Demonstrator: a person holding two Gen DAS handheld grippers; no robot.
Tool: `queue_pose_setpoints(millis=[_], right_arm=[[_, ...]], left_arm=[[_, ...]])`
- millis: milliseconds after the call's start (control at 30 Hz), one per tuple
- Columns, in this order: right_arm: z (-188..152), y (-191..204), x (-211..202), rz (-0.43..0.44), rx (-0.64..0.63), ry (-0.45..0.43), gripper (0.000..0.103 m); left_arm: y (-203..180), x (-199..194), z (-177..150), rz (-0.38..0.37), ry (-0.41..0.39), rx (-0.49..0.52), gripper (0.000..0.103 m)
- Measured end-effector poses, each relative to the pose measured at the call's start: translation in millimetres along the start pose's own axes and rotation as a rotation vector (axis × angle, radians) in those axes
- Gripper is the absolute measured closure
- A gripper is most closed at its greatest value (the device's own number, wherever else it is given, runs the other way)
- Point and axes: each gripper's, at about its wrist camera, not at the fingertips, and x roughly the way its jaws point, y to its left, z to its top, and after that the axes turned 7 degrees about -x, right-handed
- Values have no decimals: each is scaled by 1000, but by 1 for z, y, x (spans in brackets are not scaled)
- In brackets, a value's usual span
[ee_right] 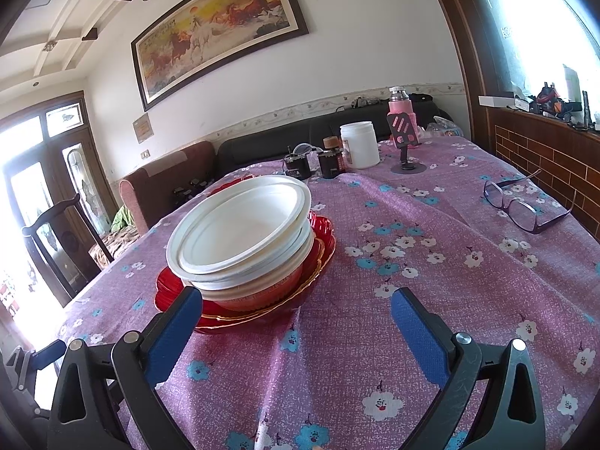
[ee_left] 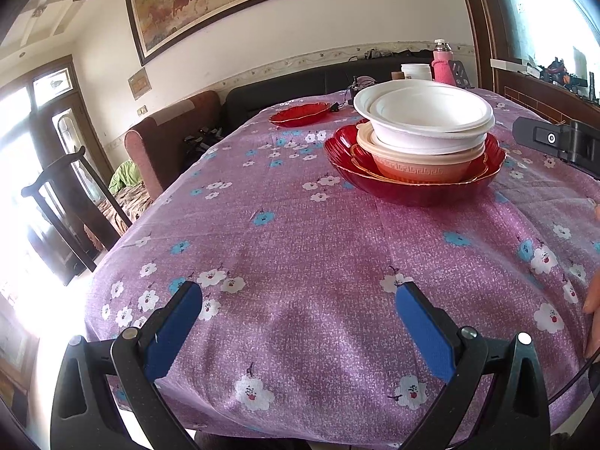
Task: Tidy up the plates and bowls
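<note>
A stack of dishes is seen near the middle of the tabletop (ee_left: 285, 225), which is covered with a purple flowered cloth. The stack is built on a large red glass bowl (ee_left: 412, 183); a smaller red gold-rimmed dish sits inside it, an orange patterned bowl (ee_left: 420, 168) is set in that, and two white bowls (ee_left: 423, 112) are nested on top. One red plate (ee_left: 300, 114) is left apart, well beyond the stack toward the far left edge.

The step in hand is judged to be the collecting of that last red plate, since everything else is already nested. It is best approached by the left gripper (ee_left: 298, 322), on whose side it lies. The rim should be taken at its near edge with one finger under and one over, and the glass should be lifted level, as a smooth rim is likely to slip. Because bowls already fill the stack, the plate is probably better slid beneath it or set beside it than balanced on top; the white bowls look light and could be tipped by a careless touch.

The left gripper's jaws are spread wide over bare cloth at the near edge; nothing is held or touched. The right gripper (ee_right: 296, 322) is likewise wide apart and empty; its left finger is seen in front of the red bowl's rim, though contact cannot be confirmed. A pair of glasses (ee_right: 525, 206), a white jar (ee_right: 360, 144) and a pink flask (ee_right: 399, 107) lie at the far side, clear of the work.
</note>
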Motion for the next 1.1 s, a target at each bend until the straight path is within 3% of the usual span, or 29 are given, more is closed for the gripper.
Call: queue_pose_setpoints(millis=[1100], right_arm=[[0,-1,0,-3,4,1,1]], left_arm=[[1,3,-3,4,12,0,0]])
